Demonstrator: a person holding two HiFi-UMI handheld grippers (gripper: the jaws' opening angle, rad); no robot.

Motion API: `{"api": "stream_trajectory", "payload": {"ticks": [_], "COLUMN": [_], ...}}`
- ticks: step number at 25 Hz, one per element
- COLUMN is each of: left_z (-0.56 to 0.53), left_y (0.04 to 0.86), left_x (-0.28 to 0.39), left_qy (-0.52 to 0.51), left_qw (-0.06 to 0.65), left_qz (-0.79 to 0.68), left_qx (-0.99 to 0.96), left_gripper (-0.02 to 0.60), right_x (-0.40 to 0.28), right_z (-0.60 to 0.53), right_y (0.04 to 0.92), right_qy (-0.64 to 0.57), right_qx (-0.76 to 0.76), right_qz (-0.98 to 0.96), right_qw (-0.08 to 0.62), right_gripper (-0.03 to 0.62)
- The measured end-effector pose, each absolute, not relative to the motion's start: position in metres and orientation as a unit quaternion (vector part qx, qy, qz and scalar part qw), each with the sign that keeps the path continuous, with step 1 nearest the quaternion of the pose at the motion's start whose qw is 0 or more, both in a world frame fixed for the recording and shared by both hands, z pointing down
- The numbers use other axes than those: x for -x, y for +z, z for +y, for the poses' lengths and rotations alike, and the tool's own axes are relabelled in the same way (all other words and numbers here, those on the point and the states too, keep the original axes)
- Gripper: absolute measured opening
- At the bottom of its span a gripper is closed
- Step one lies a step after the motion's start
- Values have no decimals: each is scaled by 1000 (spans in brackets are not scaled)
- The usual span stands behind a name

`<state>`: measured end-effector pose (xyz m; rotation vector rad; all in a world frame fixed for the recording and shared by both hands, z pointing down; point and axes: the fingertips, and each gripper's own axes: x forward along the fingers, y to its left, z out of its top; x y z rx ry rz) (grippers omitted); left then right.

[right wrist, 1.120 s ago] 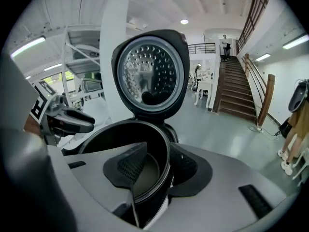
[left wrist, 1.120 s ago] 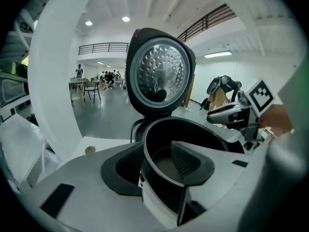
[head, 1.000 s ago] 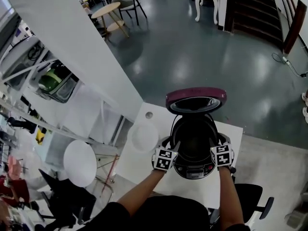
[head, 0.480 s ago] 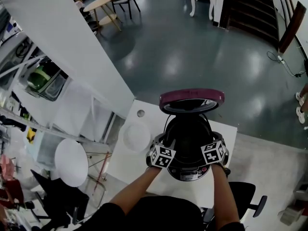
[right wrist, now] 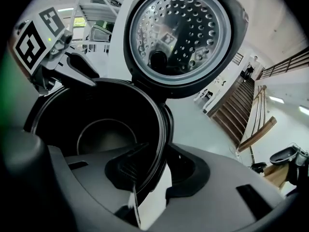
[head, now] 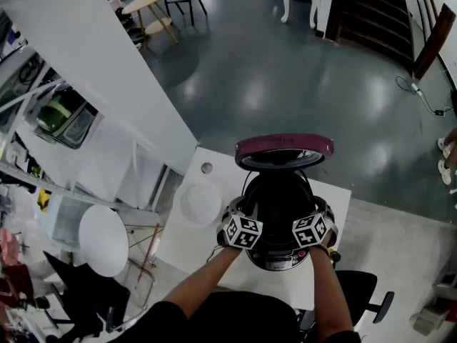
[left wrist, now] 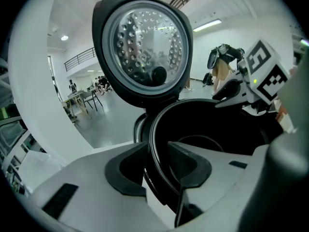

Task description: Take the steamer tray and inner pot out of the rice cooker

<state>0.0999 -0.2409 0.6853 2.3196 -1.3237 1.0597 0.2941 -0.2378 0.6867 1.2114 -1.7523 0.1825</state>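
Note:
The rice cooker (head: 278,259) stands open on the white table (head: 207,252), its maroon lid (head: 284,148) tipped back. The black inner pot (head: 280,195) sits inside it. My left gripper (head: 246,211) straddles the pot's left rim (left wrist: 153,149), one jaw inside and one outside, with slim gaps beside the pads (left wrist: 126,170). My right gripper (head: 314,210) straddles the right rim (right wrist: 161,144) the same way, and white shows between rim and outer pad (right wrist: 186,170). Both pairs of jaws have just been closing. A white round steamer tray (head: 200,202) lies on the table left of the cooker.
The lid's perforated steel inner plate (left wrist: 147,45) hangs over the pot's far side. A small round hole (head: 206,168) marks the table's far left corner. A white wall (head: 100,70) runs along the left, with a black chair (head: 364,291) below the table.
Both grippers have come in closer to the pot from either side and settled lower over its rim. The pot, the lid and the white tray lie as before.

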Motion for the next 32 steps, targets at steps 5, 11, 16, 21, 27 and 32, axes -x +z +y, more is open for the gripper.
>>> {"api": "stream_trajectory", "payload": {"ticks": [5,11,16,21,27,32], "left_z": [-244,-243,-243,-243,-240,-234], "left_y": [686,682,675,666,647,633], "left_x": [-97,-96,-96,-93,-92,-92], "left_qy": [360,354,339,325,303,286], "left_qw": [139,153,153,158,155,151], "left_qz": [-475,-478,-491,-501,-514,-519], "left_qx": [-791,-789,-787,-787,-788,-791], "left_gripper": [68,63,57,51,46,44], "right_x": [-293,-293,-295,-294,-295,-297], "right_z": [-237,-239,-238,-237,-236,-233], "right_y": [684,680,673,664,649,638], "right_qy": [67,85,87,94,101,118], "right_qx": [-502,-510,-519,-531,-549,-565], "right_qz": [-716,-719,-717,-717,-718,-722], "right_qw": [480,464,457,441,415,381], "right_gripper": [86,72,67,63,55,47]}}
